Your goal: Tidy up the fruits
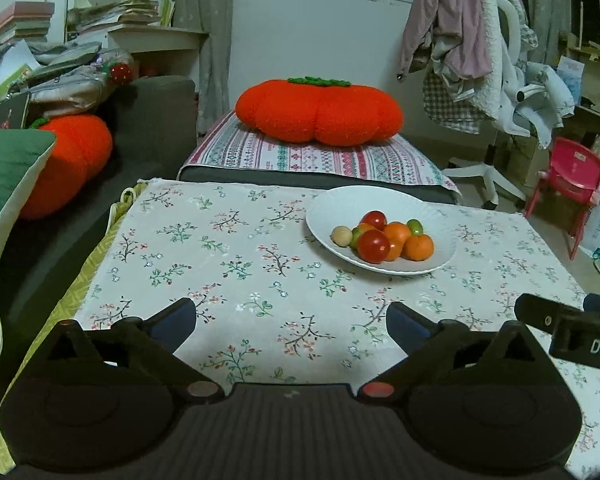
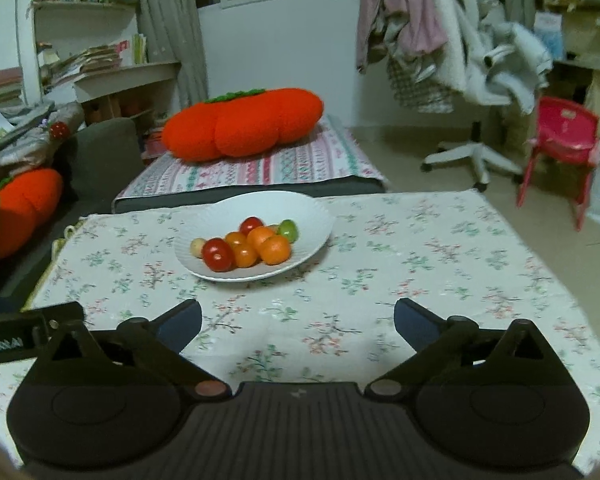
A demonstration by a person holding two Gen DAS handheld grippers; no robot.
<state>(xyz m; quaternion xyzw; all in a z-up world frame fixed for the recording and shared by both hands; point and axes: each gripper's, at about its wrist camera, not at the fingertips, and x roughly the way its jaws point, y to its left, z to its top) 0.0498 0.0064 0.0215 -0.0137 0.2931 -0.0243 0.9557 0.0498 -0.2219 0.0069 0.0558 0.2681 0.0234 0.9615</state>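
Observation:
A white plate (image 1: 328, 208) sits on the floral tablecloth (image 1: 220, 248) at the far right of centre. It holds several small fruits: red tomatoes (image 1: 374, 246), orange tangerines (image 1: 419, 247), green fruits (image 1: 415, 226) and a beige round one (image 1: 342, 236). My left gripper (image 1: 292, 316) is open and empty, low over the cloth, well short of the plate. In the right wrist view the plate (image 2: 276, 204) with the fruits (image 2: 246, 246) lies ahead to the left. My right gripper (image 2: 298, 316) is open and empty above the cloth.
A big orange pumpkin cushion (image 1: 318, 110) lies on a striped bench (image 1: 260, 152) behind the table. A grey sofa (image 1: 148, 120) with another orange cushion (image 1: 76, 152) is at left. A white swivel chair draped with clothes (image 2: 460, 60) and a red child's chair (image 2: 560, 140) stand at right.

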